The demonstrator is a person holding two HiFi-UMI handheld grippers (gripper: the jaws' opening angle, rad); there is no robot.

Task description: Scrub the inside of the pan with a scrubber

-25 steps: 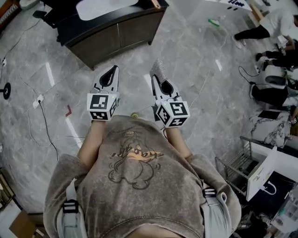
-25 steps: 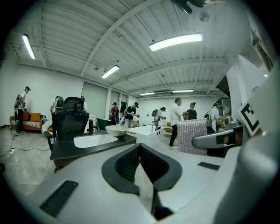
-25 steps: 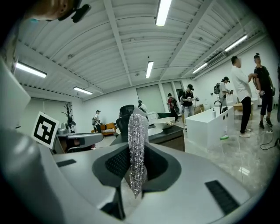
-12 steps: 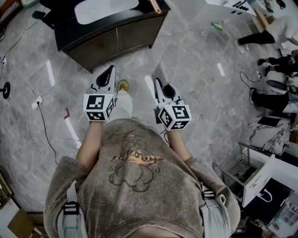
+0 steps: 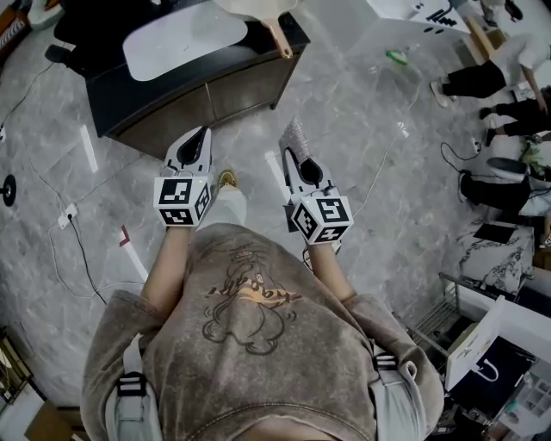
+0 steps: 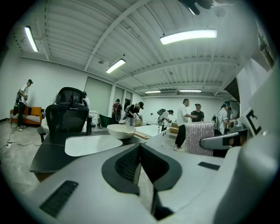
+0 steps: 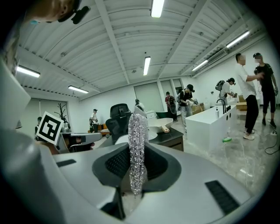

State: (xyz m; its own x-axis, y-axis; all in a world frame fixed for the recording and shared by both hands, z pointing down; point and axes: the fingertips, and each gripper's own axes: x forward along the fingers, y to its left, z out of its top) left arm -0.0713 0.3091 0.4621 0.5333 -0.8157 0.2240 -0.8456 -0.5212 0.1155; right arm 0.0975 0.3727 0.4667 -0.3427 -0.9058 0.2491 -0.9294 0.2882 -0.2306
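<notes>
The cabinet (image 5: 215, 90) stands ahead with the pan (image 5: 254, 7) on its top, well apart from both grippers. The right gripper (image 5: 293, 155) clamps the silvery scrubber (image 5: 297, 136), which sticks out past its jaw tips. The left gripper (image 5: 201, 138) has its jaws pressed together, empty.

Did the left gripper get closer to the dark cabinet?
Yes. The left gripper has moved forward, toward the dark cabinet; in the head view its tip now nearly reaches the cabinet's lower edge.
</notes>
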